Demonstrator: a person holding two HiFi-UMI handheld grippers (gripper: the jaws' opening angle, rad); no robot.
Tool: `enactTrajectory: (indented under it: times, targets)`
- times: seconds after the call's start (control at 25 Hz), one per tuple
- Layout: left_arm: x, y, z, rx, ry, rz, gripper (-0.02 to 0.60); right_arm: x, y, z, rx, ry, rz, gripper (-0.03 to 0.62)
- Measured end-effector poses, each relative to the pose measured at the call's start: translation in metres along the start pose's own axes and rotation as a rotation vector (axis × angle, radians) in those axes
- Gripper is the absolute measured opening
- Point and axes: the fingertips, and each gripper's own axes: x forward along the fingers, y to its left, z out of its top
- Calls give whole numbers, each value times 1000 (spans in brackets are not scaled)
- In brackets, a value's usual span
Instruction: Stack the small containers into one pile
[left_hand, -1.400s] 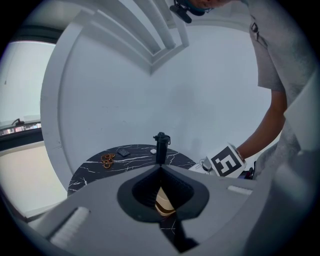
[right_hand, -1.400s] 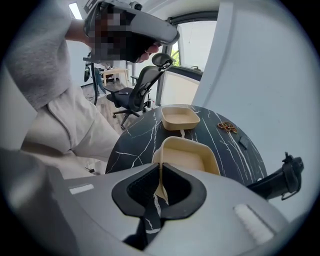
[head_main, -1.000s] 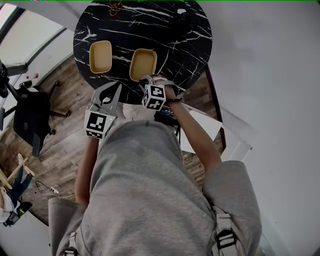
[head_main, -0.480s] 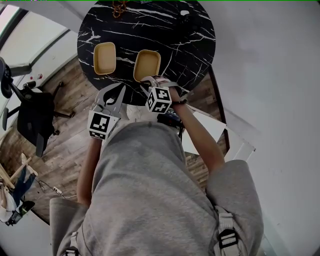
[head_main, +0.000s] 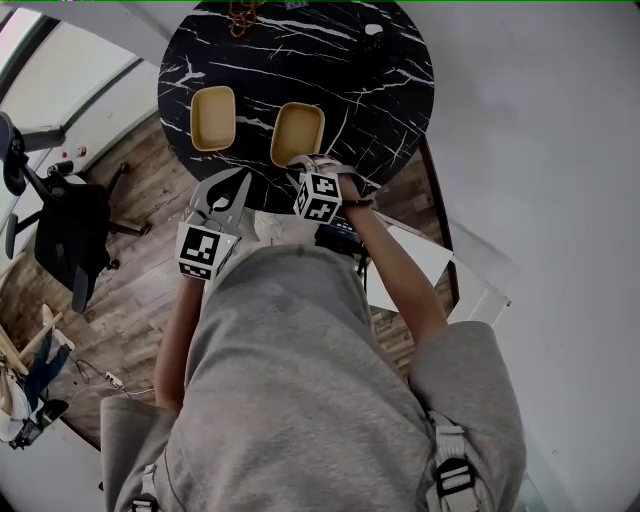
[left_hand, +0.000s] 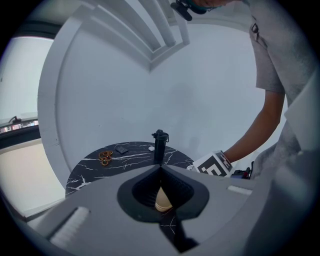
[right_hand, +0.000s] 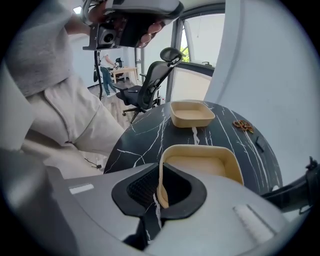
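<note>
Two shallow tan containers sit on the round black marble table (head_main: 380, 90), apart from each other. The left container (head_main: 213, 118) lies free. My right gripper (head_main: 303, 162) is shut on the near rim of the right container (head_main: 298, 134). In the right gripper view that rim stands upright between the jaws of the right gripper (right_hand: 161, 175), with the held container (right_hand: 202, 165) just beyond and the other container (right_hand: 191, 113) farther off. My left gripper (head_main: 240, 178) hovers at the table's near edge, shut and empty. In the left gripper view the left gripper (left_hand: 160, 169) has its tips meeting.
A black bottle (left_hand: 159, 146) stands on the far side of the table, and an orange pretzel-shaped object (head_main: 240, 15) lies at the far edge. An office chair (head_main: 65, 235) is on the wooden floor at the left. A white wall runs along the right.
The head view has shifted slightly. My right gripper stays at the near rim of the right container, and the left gripper has hardly moved.
</note>
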Motion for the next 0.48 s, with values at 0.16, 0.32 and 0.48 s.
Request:
enactTrajectory:
  times: [0.16,0.32,0.48]
  targets:
    - [-2,4,-10,-23,24,9,-2,-1,-4,-4,-28,19,2,38]
    - [-4,12,0,-25,-15,28,-2,-6,-21,18,-65,-15,-23,38]
    - [-11,26,-2,-45,-19,65,-2,-2,-43,59,-121,-71,-64,38]
